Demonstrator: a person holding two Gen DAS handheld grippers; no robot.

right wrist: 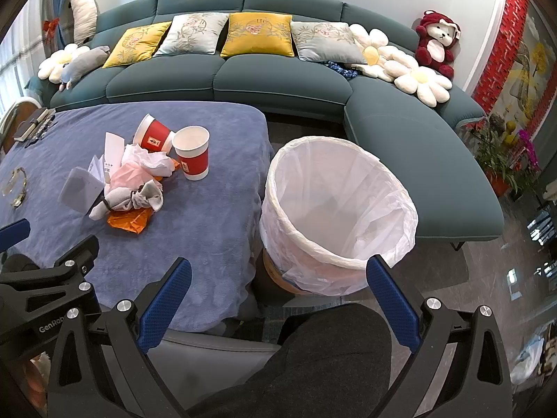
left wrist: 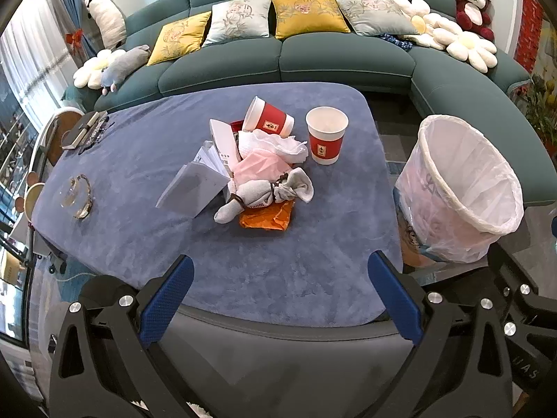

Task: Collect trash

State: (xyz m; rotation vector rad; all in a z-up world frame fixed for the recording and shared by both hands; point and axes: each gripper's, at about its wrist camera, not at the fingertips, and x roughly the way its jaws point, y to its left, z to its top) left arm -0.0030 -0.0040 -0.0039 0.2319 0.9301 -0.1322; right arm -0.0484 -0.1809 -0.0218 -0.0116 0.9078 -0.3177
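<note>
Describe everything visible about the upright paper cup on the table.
The upright paper cup is white with a red band bearing a small dark logo. It stands open-mouthed on the blue table cover, right of the trash pile, and looks empty. The tipped matching cup lies just behind; contact between them is unclear.

Both views are evenly and brightly lit by soft daylight from the window (left wrist: 24, 69) at the far left, which is washed out to near white, so shadows are faint, only a soft one beside the upright cup (left wrist: 326, 134) and under the trash pile. The fisheye lenses bend the sofa (right wrist: 278, 80) into a curve and leave dark corners. The middle is sharp, while the edges smear, and the bin liner (right wrist: 339, 205) shows mild glare.
</note>
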